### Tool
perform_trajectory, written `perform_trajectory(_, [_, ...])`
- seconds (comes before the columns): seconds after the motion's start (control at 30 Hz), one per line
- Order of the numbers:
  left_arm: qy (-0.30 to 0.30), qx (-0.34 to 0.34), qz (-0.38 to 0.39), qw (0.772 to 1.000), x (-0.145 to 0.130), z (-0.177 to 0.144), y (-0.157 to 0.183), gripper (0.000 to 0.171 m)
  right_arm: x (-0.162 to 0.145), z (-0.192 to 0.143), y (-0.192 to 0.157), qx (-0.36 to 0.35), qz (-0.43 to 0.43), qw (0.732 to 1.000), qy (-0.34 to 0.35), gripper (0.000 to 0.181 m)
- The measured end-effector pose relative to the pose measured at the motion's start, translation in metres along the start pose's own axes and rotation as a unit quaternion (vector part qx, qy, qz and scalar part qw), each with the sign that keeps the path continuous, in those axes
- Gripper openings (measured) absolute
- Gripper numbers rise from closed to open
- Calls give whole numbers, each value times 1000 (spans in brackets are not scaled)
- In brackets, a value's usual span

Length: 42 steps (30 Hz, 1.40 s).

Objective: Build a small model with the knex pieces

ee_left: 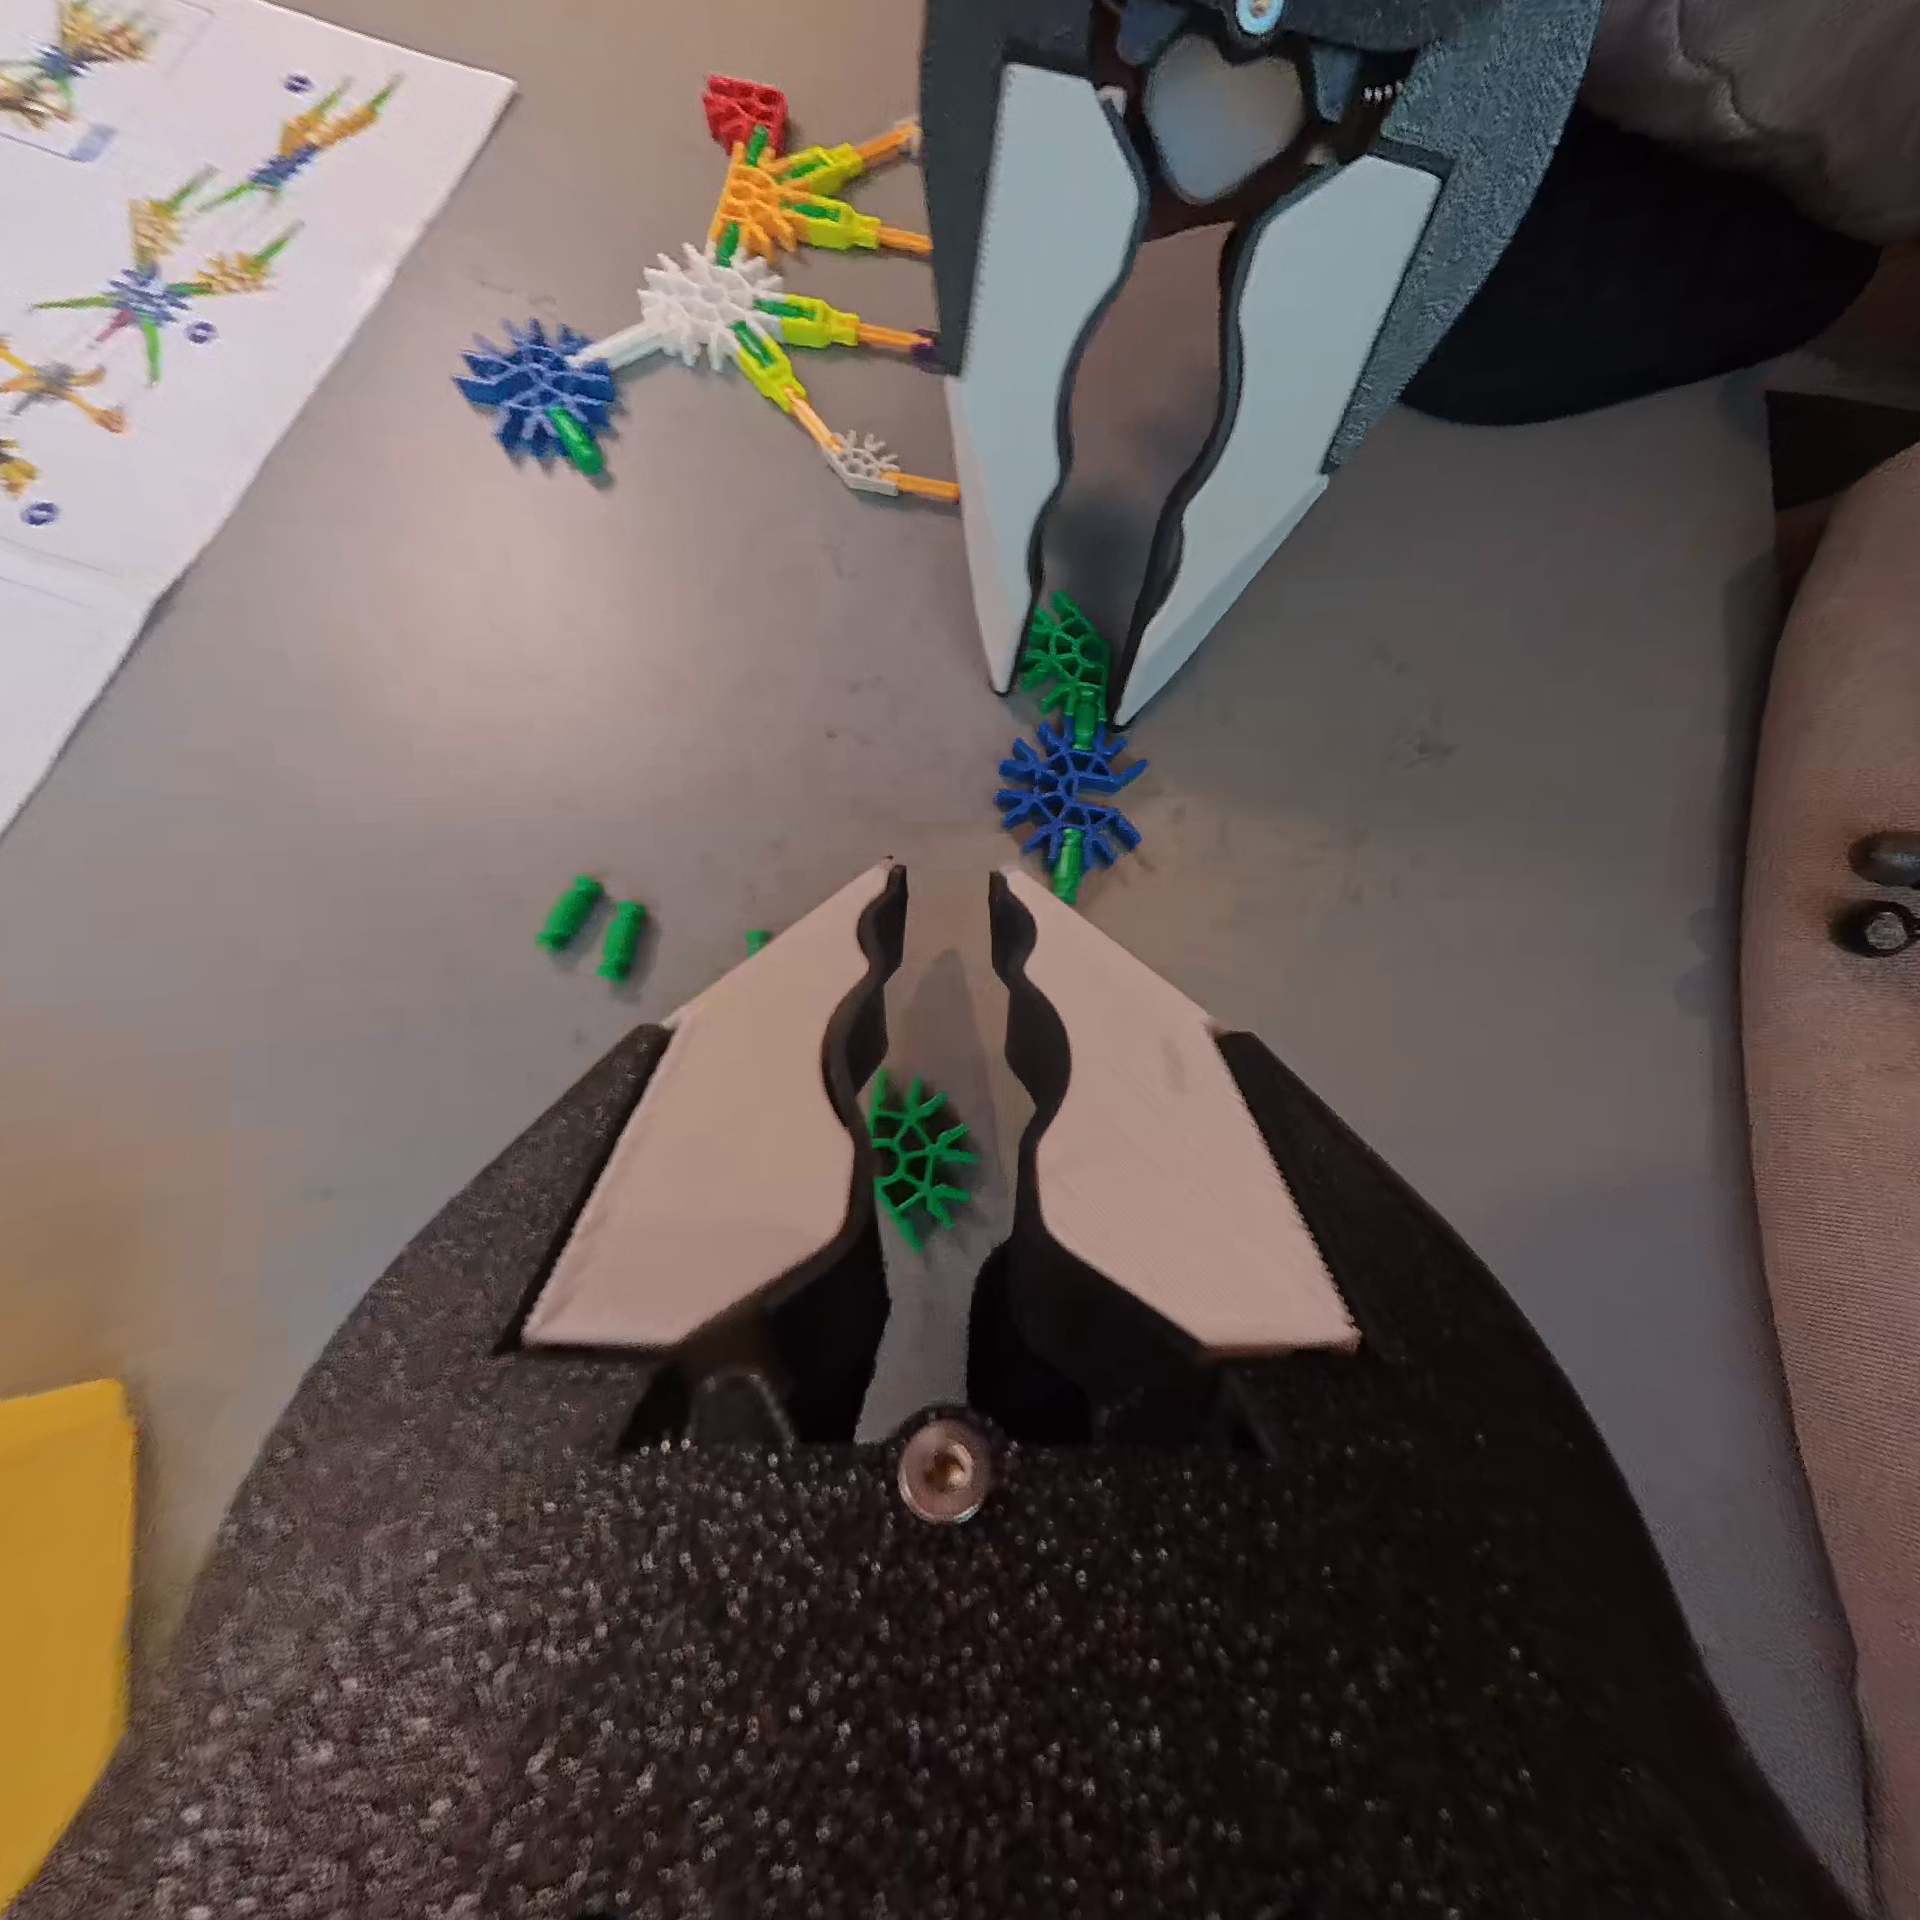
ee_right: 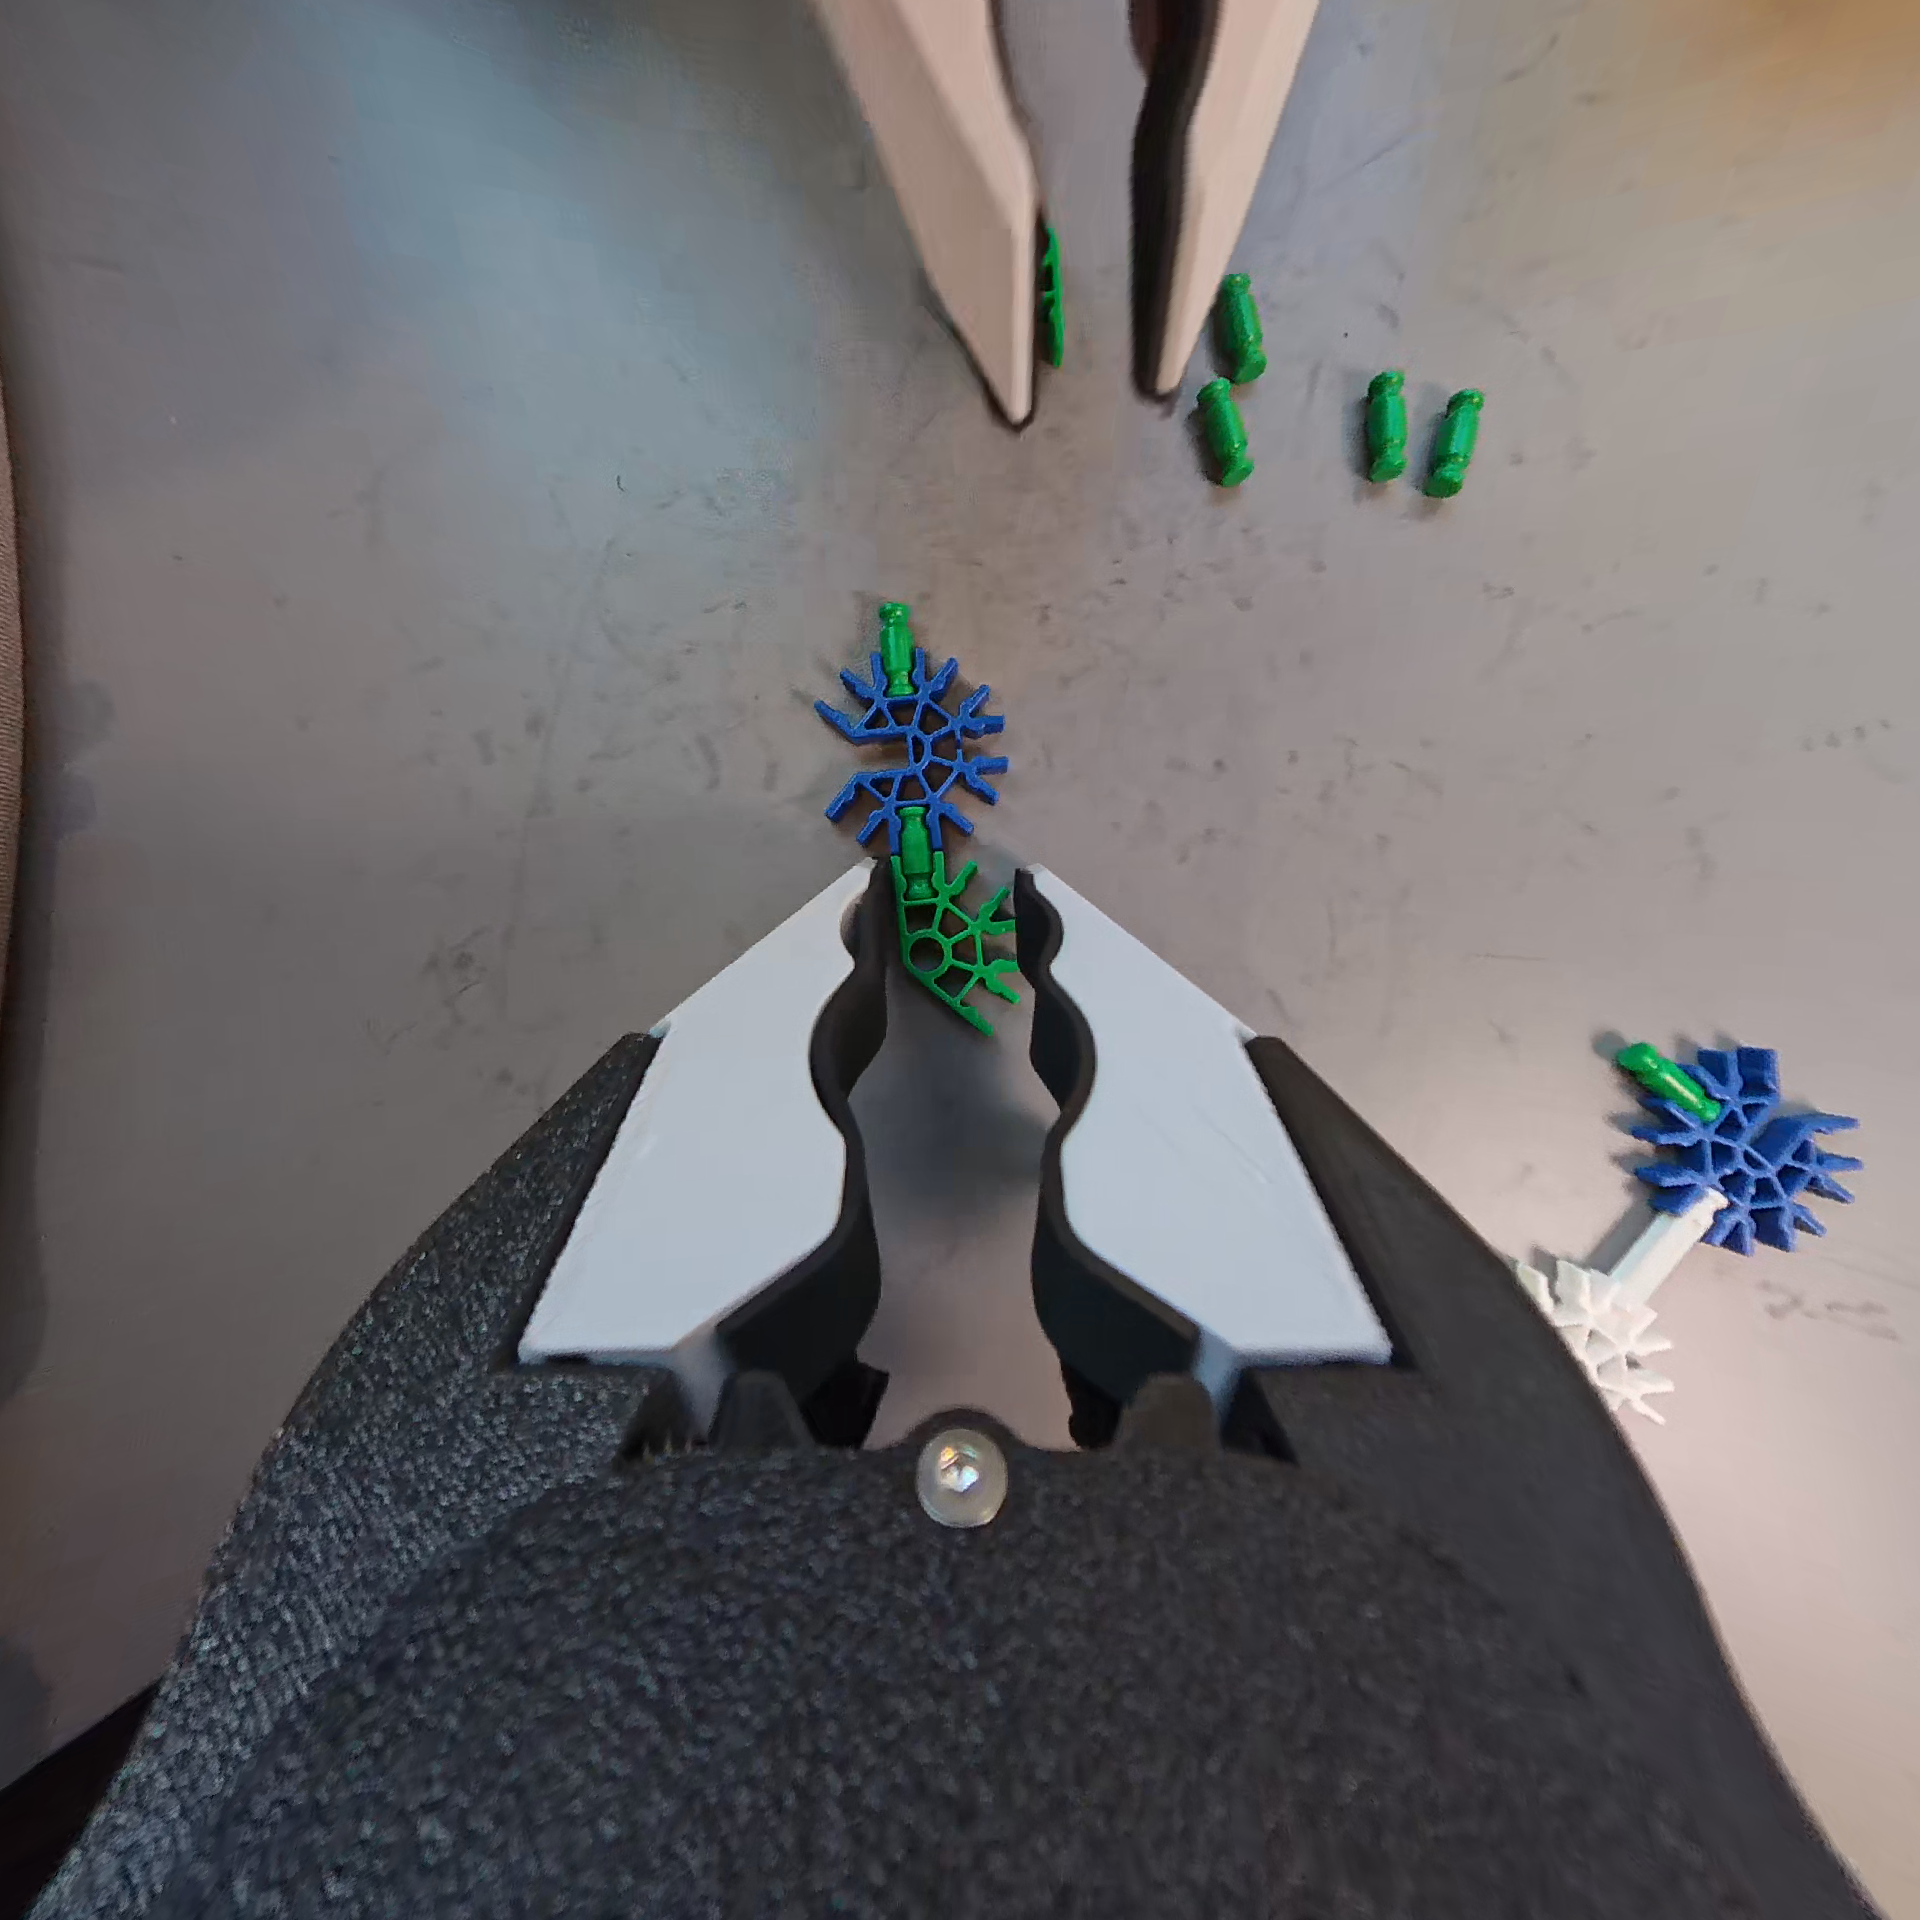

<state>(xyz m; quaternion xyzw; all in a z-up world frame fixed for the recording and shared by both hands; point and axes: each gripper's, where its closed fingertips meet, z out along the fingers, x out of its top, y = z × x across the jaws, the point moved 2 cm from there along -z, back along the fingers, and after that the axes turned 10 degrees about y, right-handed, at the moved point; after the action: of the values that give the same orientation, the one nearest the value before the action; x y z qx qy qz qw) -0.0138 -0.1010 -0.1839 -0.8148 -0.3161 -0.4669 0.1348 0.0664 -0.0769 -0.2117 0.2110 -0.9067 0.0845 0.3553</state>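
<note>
My right gripper (ee_right: 945, 871) is shut on a green fan-shaped connector (ee_right: 961, 961) at its fingertips, low on the grey table (ee_right: 416, 520). A short green rod joins that connector to a blue round connector (ee_right: 914, 748), which has a second green rod (ee_right: 894, 639) sticking out of its far side. The same chain shows in the left wrist view, with the right gripper (ee_left: 1060, 707) and blue connector (ee_left: 1070, 795). My left gripper (ee_left: 945, 871) is open just short of that chain. A loose green connector (ee_left: 920, 1158) lies under the left gripper's fingers, not gripped.
A part-built model (ee_left: 727, 301) of white, orange, red and blue pieces lies at the back. Several loose green rods (ee_right: 1382, 436) lie beside the left gripper (ee_right: 1081, 410). A printed instruction sheet (ee_left: 156, 260) is at the left, a yellow object (ee_left: 52, 1558) near left, beige fabric (ee_left: 1849, 1143) right. My hands' fingertips stand some 7 cm from each other.
</note>
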Motion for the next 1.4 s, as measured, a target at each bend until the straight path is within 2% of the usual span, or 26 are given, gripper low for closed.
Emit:
perform_trajectory(0.1, [6, 29, 4, 1000, -6, -18, -24, 19, 0, 0, 0, 10, -11, 1000, -2, 21])
perform_trajectory(0.23, [-10, 23, 3, 1000, -22, -32, -35, 23, 1, 1, 1, 22, -21, 1000, -1, 21])
perform_trajectory(0.33, [-33, 13, 33, 999, -31, -35, -32, 25, 3, 0, 5, 16, -24, 1000, 7, 21])
perform_trajectory(0.5, [-63, -44, 54, 996, -40, -36, -9, 27, 13, -10, 10, 5, -17, 999, 46, 24])
perform_trajectory(0.67, [-103, -39, 89, 990, -50, -25, -4, 28, 21, -5, 8, -5, -36, 997, 73, 24])
perform_trajectory(0.7, [-97, -43, 86, 991, -49, -24, -2, 23, 25, -3, 6, -4, -46, 995, 84, 25])
perform_trajectory(0.87, [-60, -77, 29, 995, -42, -16, 2, 23, 46, 7, -7, -12, -138, 981, 136, 31])
perform_trajectory(1.0, [52, -180, -66, 980, -9, -20, 22, 23, 63, 6, -14, -58, -226, 957, 173, 42])
perform_trajectory(1.03, [74, -201, -86, 973, -2, -22, 26, 23, 69, 4, -16, -69, -243, 949, 187, 40])
perform_trajectory(1.1, [99, -232, -113, 961, 6, -25, 31, 23, 79, -3, -18, -88, -263, 937, 212, 19])
perform_trajectory(1.17, [115, -251, -126, 953, 11, -27, 35, 22, 80, -6, -19, -90, -267, 936, 213, 11])
perform_trajectory(1.3, [124, -270, -139, 945, 15, -28, 40, 22, 82, -9, -23, -82, -263, 935, 224, 10])
perform_trajectory(1.4, [127, -258, -137, 948, 17, -28, 37, 19, 77, -8, -21, -53, -207, 952, 217, 5])
